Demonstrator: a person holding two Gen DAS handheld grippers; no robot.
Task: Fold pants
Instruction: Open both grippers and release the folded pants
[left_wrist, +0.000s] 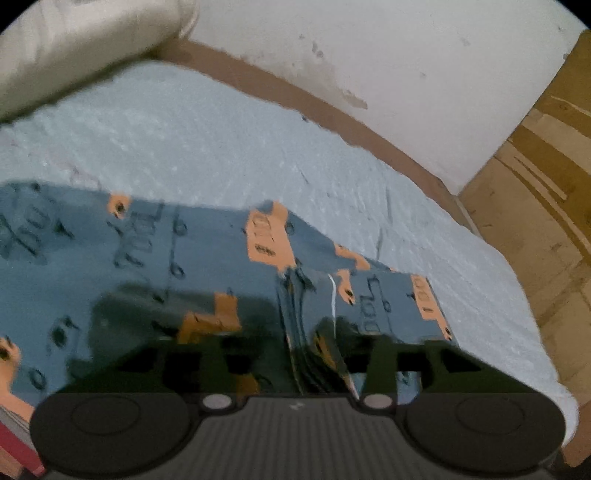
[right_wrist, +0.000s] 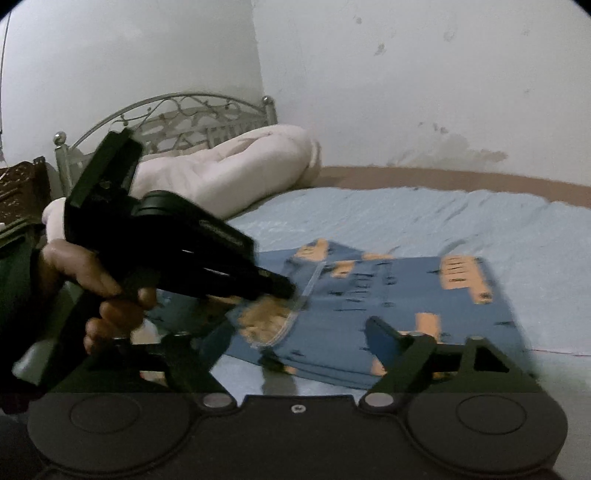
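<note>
A: What lies on the bed?
B: The blue pants with orange patches, folded into a flat block on the light blue sheet.

A: And the right tongs?
B: Low in front, jaws wide apart, nothing pressed between them; one blue-padded finger shows over the pants' near edge.

A: The left tongs?
B: A hand holds them from the left, tips at the pants' left end; blur hides the jaws.

A: Behind?
B: A white duvet before a metal headboard and a stained wall.
</note>
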